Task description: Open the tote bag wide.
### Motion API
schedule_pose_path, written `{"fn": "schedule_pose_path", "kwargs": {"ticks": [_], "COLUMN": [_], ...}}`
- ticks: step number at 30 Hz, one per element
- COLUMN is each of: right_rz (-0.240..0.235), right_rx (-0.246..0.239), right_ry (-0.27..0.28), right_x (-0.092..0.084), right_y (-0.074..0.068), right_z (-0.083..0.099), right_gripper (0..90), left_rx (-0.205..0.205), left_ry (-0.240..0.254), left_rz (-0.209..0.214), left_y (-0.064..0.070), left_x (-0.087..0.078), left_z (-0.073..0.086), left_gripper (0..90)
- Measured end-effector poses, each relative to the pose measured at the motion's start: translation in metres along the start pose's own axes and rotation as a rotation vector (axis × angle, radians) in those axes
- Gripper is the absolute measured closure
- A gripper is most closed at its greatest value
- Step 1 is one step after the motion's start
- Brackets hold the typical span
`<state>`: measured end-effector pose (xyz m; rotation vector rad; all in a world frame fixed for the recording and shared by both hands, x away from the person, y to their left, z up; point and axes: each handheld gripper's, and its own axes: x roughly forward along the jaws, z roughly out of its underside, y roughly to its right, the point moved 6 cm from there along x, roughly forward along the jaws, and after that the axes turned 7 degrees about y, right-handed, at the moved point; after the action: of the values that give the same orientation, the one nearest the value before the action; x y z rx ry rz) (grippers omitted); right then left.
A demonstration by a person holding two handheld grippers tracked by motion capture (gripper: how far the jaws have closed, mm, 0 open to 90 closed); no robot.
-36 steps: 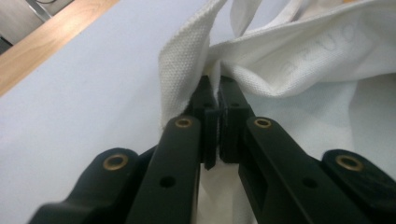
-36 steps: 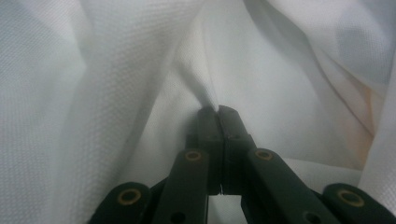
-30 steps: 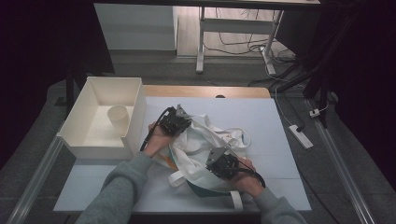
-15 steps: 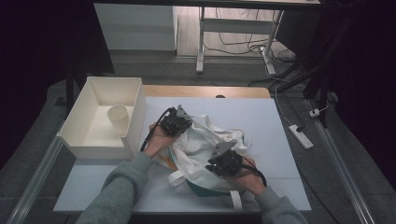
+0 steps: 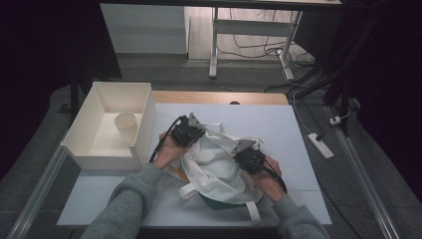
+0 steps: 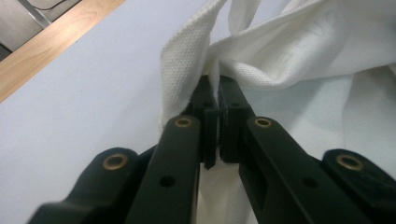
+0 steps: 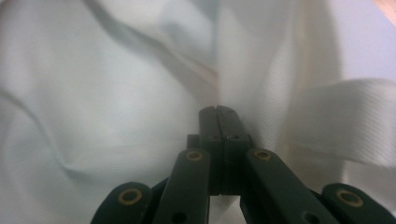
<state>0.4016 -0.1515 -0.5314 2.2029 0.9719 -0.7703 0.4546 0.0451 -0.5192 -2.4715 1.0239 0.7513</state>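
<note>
Dim surroundings, perhaps slightly blurred close-ups.

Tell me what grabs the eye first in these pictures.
A crumpled white canvas tote bag lies mid-table, with the left gripper clamped on a fold of its edge and the right gripper shut against its cloth. To the left sits an open white rectangular box holding a pale paper cup.

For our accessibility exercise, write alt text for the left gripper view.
The left gripper, its two black jaws shut, pinches the hem of a white cloth bag beside its woven strap, above a pale table.
</note>
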Motion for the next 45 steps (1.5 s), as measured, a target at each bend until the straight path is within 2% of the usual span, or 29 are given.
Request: {"fn": "schedule_pose_path", "kwargs": {"ticks": [2, 5, 12, 14, 19, 22, 25, 31, 35, 38, 40, 41, 45], "right_rz": [0.037, 0.061, 0.023, 0.008, 0.01, 0.005, 0.006, 0.004, -0.013, -0.039, -0.05, -0.057, -0.08], "right_rx": [0.004, 0.033, 0.079, 0.108, 0.096, 0.108, 0.098, 0.082, 0.085, 0.092, 0.103, 0.101, 0.118], "right_ry": [0.003, 0.01, -0.009, -0.009, -0.004, 0.001, 0.016, 0.096, 0.151, 0.191, 0.211, 0.219, 0.26], "right_x": [0.001, 0.004, 0.018, 0.022, 0.023, 0.022, 0.018, 0.005, -0.005, -0.012, -0.016, -0.017, -0.023], "right_y": [0.006, 0.014, 0.024, 0.024, 0.024, 0.024, 0.023, 0.02, 0.021, 0.02, 0.021, 0.022, 0.023], "right_z": [0.001, 0.004, 0.015, 0.019, 0.02, 0.02, 0.018, 0.007, 0.001, -0.002, -0.004, -0.004, -0.006], "right_gripper": [90.0, 90.0, 90.0, 90.0, 90.0, 90.0, 90.0, 90.0, 90.0, 89.8, 83.4, 80.6, 69.9], "left_rx": [0.0, 0.006, 0.011, 0.011, -0.014, -0.008, -0.011, -0.03, -0.031, -0.032, -0.045, -0.052, -0.06], "left_ry": [-0.001, -0.006, -0.036, -0.046, -0.045, -0.047, -0.036, -0.014, 0.005, 0.016, 0.022, 0.027, 0.047], "left_rz": [-0.002, 0.003, 0.02, 0.024, 0.041, 0.034, 0.027, 0.045, 0.067, 0.103, 0.141, 0.147, 0.145], "left_y": [0.001, 0.002, 0.005, 0.006, 0.005, 0.005, 0.005, 0.004, 0.007, 0.009, 0.011, 0.012, 0.014], "left_x": [0.001, 0.003, 0.01, 0.012, 0.014, 0.013, 0.011, 0.007, 0.001, -0.005, -0.01, -0.012, -0.021], "left_z": [0.0, 0.001, 0.007, 0.009, 0.012, 0.011, 0.01, 0.007, 0.003, 0.0, -0.002, -0.002, -0.007], "left_gripper": [86.9, 86.9, 86.9, 86.9, 86.8, 86.5, 86.2, 84.6, 76.2, 66.2, 55.3, 53.8, 44.9]}}
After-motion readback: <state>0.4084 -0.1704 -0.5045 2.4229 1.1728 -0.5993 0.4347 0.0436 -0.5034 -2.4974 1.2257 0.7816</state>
